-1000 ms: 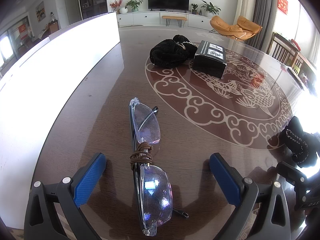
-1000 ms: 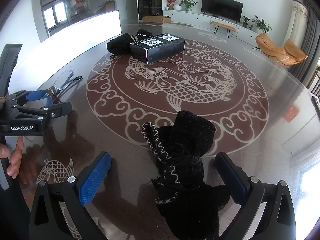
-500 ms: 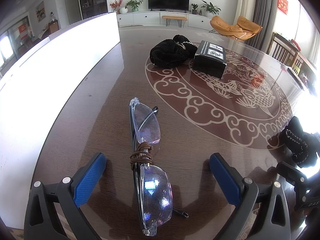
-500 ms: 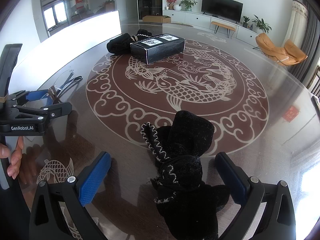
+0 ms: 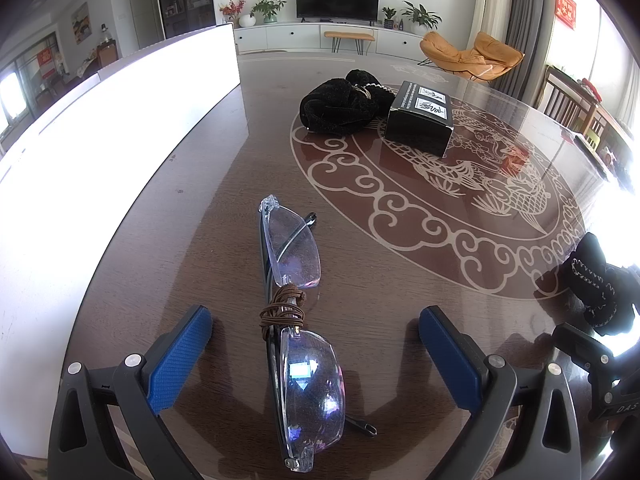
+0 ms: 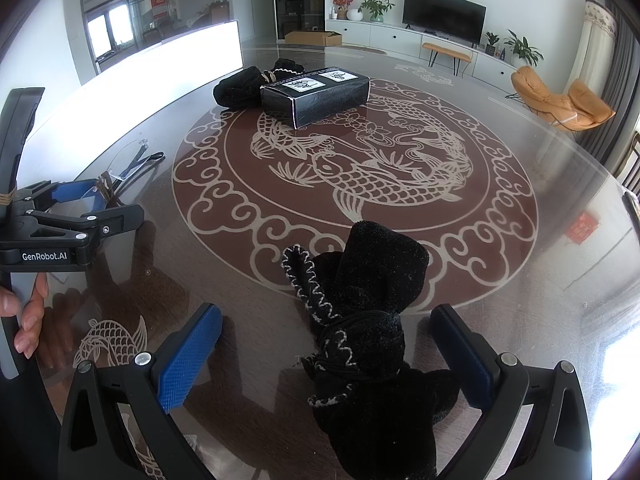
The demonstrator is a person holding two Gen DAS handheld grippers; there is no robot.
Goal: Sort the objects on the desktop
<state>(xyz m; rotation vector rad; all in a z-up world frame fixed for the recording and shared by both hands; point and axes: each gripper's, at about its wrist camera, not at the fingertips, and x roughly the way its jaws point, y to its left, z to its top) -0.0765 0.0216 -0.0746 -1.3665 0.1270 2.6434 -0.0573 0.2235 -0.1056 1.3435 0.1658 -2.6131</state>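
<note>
Folded rimless glasses (image 5: 298,304), bound at the bridge with a brown cord, lie on the dark table between the blue pads of my left gripper (image 5: 316,352), which stands open around them without touching. A black velvet pouch (image 6: 368,320) with pale stitching lies between the wide-apart pads of my right gripper (image 6: 326,354), also open. The same pouch (image 5: 596,280) shows at the right edge of the left wrist view. From the right wrist view the glasses (image 6: 128,168) and the left gripper's fingers (image 6: 76,216) appear at the far left, held by a hand (image 6: 28,312).
A black rectangular box (image 5: 420,120) (image 6: 316,94) and a second black pouch (image 5: 340,106) (image 6: 240,88) sit at the far side of the round glass-topped table (image 6: 560,280). A bright white panel (image 5: 100,128) runs along the left. Chairs (image 5: 568,104) stand at the right.
</note>
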